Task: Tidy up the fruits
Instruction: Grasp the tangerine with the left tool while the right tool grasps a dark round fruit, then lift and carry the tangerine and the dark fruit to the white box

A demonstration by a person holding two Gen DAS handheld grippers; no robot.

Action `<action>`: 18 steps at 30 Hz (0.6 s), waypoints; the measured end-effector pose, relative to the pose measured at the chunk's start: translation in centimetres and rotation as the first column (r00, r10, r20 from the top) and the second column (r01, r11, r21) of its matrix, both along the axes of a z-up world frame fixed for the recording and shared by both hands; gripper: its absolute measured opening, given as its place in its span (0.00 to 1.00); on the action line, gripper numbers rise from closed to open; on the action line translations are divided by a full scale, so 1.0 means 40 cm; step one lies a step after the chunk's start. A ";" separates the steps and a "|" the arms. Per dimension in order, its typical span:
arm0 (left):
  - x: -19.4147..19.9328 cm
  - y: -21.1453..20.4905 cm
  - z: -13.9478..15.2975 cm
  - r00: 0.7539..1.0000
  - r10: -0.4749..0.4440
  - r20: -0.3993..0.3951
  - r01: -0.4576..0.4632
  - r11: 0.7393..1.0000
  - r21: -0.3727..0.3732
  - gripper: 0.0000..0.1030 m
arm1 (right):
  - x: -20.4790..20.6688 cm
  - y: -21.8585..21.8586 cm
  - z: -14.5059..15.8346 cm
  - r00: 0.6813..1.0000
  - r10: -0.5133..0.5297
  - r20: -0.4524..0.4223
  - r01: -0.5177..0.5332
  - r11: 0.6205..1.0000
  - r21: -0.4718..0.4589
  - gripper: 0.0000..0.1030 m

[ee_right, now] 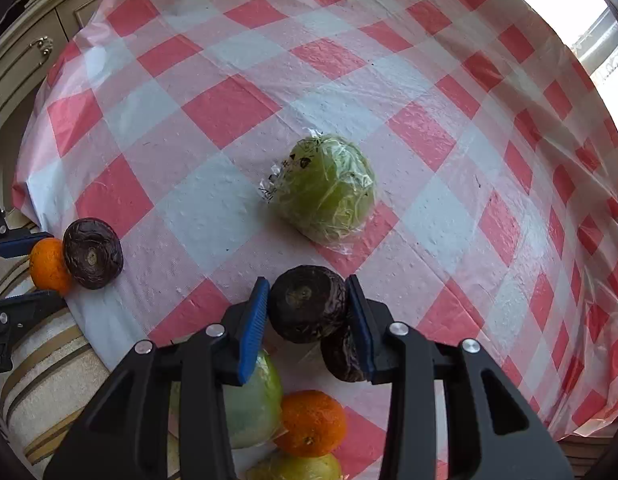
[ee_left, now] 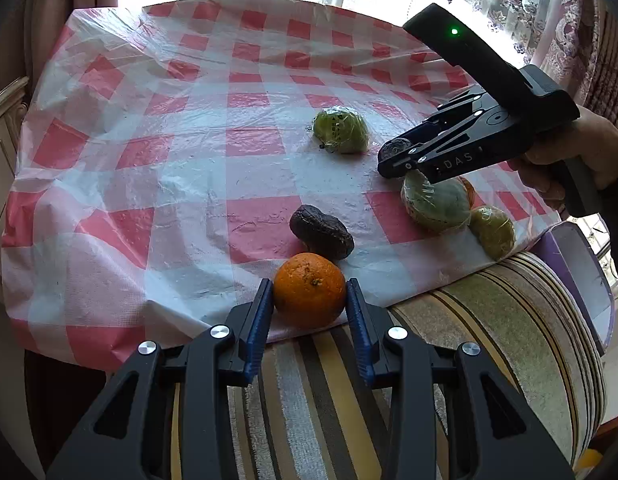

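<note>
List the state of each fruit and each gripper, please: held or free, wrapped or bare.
Left gripper: shut on orange.
Orange: held, bare.
Right gripper: shut on dark fruit.
Dark fruit: held, bare.
Second dark fruit: free, on the cloth, touching the orange.
Lone green fruit: free, wrapped in film.

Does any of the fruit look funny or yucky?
Yes. The dark purple fruits are shrivelled: one lies wrinkled and dented beside the orange held in the left hand-held gripper. The right hand-held gripper holds another dark one. The green fruit is plastic-wrapped.
</note>
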State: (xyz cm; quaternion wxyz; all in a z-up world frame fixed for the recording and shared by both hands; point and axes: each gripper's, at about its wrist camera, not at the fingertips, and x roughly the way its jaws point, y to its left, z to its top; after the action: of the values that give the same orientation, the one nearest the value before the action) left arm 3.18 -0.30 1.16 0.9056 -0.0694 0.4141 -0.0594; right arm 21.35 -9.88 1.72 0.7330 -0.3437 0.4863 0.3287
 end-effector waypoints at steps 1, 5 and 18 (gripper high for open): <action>-0.001 0.001 0.002 1.000 0.003 0.003 -0.003 1.000 0.000 0.34 | -0.001 -0.006 0.004 1.000 -0.007 0.006 0.007 1.000 0.016 0.38; -0.003 -0.001 0.011 1.000 0.009 0.015 -0.009 1.000 0.004 0.34 | -0.004 -0.035 0.041 0.998 -0.043 0.040 0.039 0.994 0.104 0.38; -0.004 -0.025 0.060 0.996 0.034 0.077 -0.039 0.998 0.058 0.34 | -0.038 -0.247 0.189 0.957 -0.269 0.112 0.200 0.886 0.419 0.37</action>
State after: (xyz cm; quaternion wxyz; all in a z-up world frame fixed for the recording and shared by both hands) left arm 3.00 -1.29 3.56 0.9234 -0.0476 0.3795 -0.0332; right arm 19.82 -19.74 9.30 0.8606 -0.1500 0.3828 0.3005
